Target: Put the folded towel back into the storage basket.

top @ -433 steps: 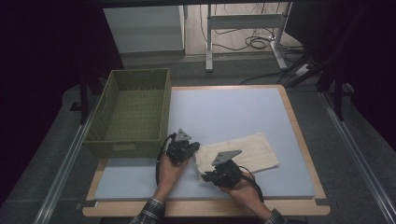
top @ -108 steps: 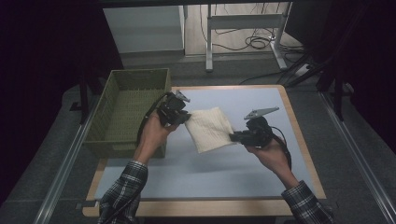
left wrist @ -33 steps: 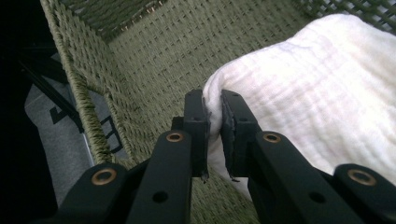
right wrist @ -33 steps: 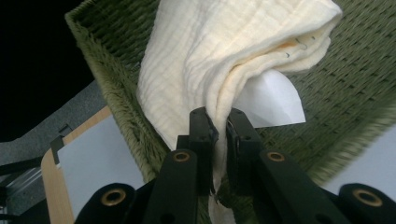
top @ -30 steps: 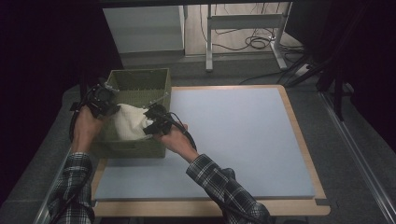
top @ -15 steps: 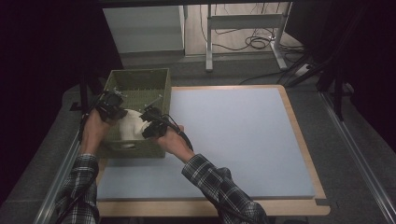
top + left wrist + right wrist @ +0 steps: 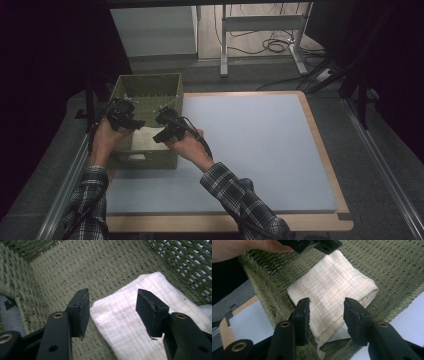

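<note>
Now the folded cream cloth (image 7: 332, 287) lies in the basket (image 7: 150, 85), by its near wall; both grippers' jaws, left (image 7: 112, 307) and right (image 7: 327, 317), have just opened, released above it.

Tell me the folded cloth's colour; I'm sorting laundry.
Cream-white cloth, with a fine woven grid; clearest in the right gripper view.

The counter (image 7: 320, 150) is a wooden-edged board covered almost wholly by a pale blue-grey mat (image 7: 250, 145), with the wood showing as a thin border along the mat's far, right and near edges. A green woven basket (image 7: 150, 87) stands at the mat's far left corner, reaching past the mat's left edge. The mat right of the basket lies bare.
</note>
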{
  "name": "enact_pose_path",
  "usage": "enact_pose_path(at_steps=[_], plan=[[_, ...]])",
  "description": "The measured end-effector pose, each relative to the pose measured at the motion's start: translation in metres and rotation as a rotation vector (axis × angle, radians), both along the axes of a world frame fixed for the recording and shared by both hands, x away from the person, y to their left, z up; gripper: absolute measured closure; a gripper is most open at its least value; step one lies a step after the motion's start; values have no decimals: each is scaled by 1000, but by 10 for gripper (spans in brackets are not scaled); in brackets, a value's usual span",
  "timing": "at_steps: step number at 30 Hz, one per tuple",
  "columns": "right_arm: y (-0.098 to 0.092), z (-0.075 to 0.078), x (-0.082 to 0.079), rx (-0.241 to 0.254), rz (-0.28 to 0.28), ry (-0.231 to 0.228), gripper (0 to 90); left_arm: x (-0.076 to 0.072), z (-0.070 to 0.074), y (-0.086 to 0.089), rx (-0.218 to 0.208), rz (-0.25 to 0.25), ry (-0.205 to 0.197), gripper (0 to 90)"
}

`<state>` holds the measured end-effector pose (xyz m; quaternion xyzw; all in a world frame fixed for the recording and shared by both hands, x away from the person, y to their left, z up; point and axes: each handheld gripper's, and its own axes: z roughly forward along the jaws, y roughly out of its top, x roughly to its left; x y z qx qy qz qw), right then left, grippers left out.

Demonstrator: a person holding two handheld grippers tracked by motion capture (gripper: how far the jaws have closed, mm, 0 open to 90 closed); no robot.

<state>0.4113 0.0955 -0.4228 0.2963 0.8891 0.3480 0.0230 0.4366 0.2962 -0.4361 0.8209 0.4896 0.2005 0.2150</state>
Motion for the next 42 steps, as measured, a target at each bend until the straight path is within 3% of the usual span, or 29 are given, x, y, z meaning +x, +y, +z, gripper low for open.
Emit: enact_pose_path(at_steps=[6, 10, 25, 30, 42], plan=[[-6, 11, -7, -1, 27, -43, 488, 2, -2, 2, -62, 9, 61, 378], [-14, 17, -9, 2, 38, -61, 436, 2, -6, 3, -79, 15, 87, 340], [-56, 25, -15, 40, 57, -129, 293, -1, -3, -7, -127, 0, 73, 191], [-68, 23, -19, 32, 67, -148, 263, 0, -2, -15, -106, -2, 75, 115], [-100, 11, -25, 38, 69, -156, 162, 0, 1, -25, -157, -3, 86, 58]])
